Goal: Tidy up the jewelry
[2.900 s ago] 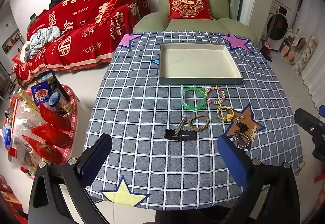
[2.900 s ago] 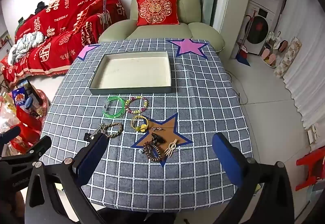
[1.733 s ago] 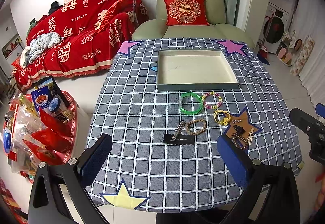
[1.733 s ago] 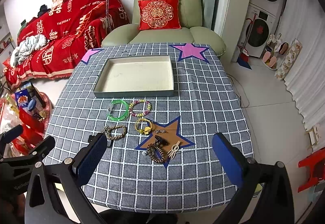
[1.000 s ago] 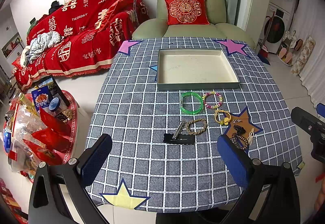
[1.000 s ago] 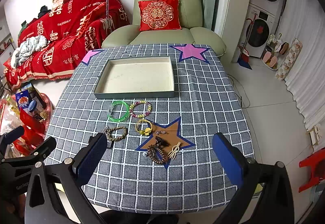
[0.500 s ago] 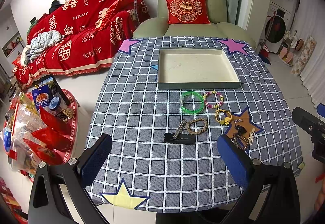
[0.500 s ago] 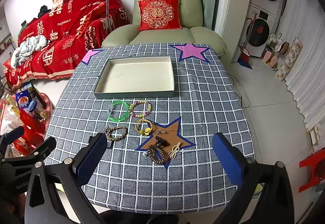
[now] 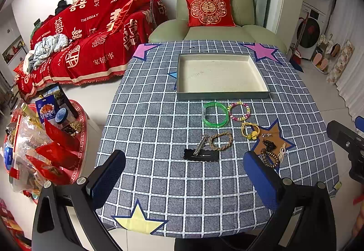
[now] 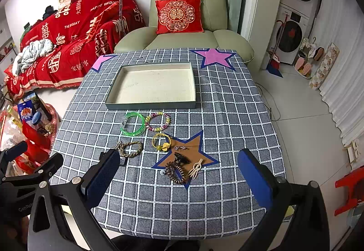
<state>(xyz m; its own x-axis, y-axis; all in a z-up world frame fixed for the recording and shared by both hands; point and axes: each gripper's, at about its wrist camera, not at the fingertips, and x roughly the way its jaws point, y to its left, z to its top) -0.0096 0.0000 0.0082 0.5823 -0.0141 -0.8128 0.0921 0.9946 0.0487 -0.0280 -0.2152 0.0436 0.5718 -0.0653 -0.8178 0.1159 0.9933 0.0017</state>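
Both grippers hang above the near edge of the tabletop with fingers spread wide and nothing between them: the left gripper (image 9: 184,173) over the near-left part of the checked cloth (image 9: 154,128), the right gripper (image 10: 178,177) over the near-right. Nothing is picked up yet, so the step in hand looks like choosing a first piece. Closest below the right gripper, on the brown star, lie a coiled brown hair tie (image 10: 176,172), a dark claw clip (image 10: 181,158) and a pale small clip (image 10: 196,169), crowded together; take one at a time, descending straight down so the fingers straddle only that piece. The black hair clip (image 9: 201,154) and braided bracelet (image 9: 220,141) sit nearer the left gripper, mid-table. Farther back, the green bangle (image 9: 215,114) and beaded bracelet (image 9: 239,111) lie just before the empty tray (image 9: 221,95), which stands toward the far edge. Flat pieces need fingertips pressed low to the cloth without pinching it.
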